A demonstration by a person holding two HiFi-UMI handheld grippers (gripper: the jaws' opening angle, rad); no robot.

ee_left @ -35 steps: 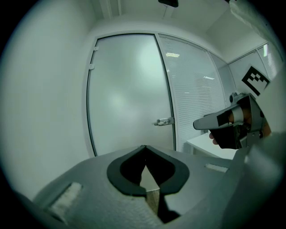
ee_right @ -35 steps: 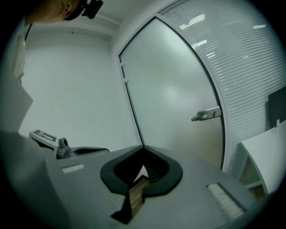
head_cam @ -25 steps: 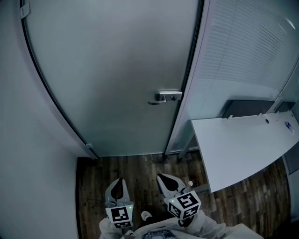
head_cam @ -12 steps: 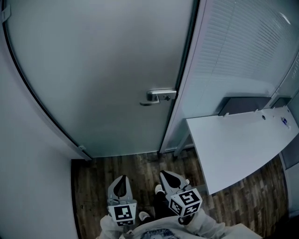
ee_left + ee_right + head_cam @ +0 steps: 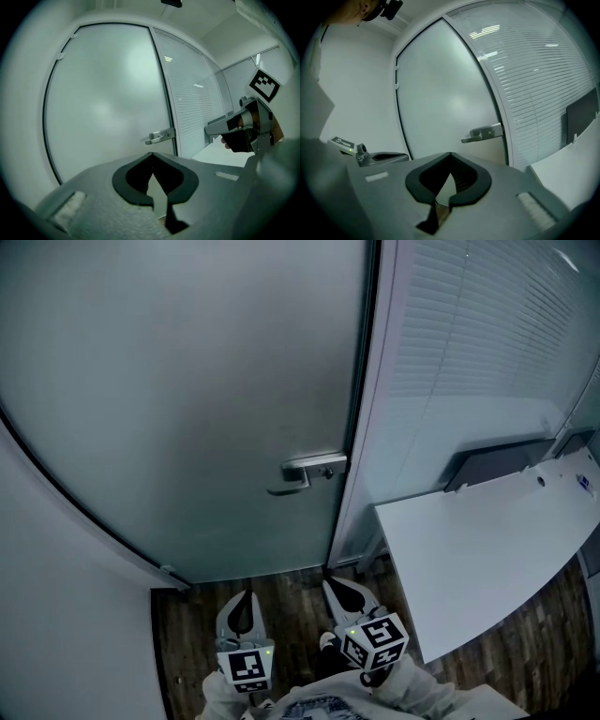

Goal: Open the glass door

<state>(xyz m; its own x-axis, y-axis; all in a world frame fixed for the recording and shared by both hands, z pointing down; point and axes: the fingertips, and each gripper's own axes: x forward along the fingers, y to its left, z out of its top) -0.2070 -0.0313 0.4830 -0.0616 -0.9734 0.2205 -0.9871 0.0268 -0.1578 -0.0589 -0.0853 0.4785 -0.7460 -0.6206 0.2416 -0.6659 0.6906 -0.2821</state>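
Observation:
The frosted glass door point(image 5: 187, 381) stands closed in front of me, with its metal lever handle point(image 5: 305, 472) at its right edge. Both grippers are low in the head view, over the wooden floor and well short of the door. My left gripper point(image 5: 247, 596) is shut with nothing in it. My right gripper point(image 5: 330, 585) is beside it, jaw tips together and empty. In the left gripper view the handle point(image 5: 161, 136) lies ahead, above the tips point(image 5: 151, 154) and slightly to their right. From the right gripper view the handle point(image 5: 483, 133) is up and to the right of the tips point(image 5: 450, 154).
A white table point(image 5: 487, 549) juts in at the right, close to my right gripper. Behind it runs a glass wall with blinds point(image 5: 469, 343). A plain wall point(image 5: 56, 615) closes the left side. Dark wood floor point(image 5: 187, 615) lies below.
The door and its handle have grown larger and the handle has dropped lower in the head view as I moved toward the door. Both grippers stayed shut.

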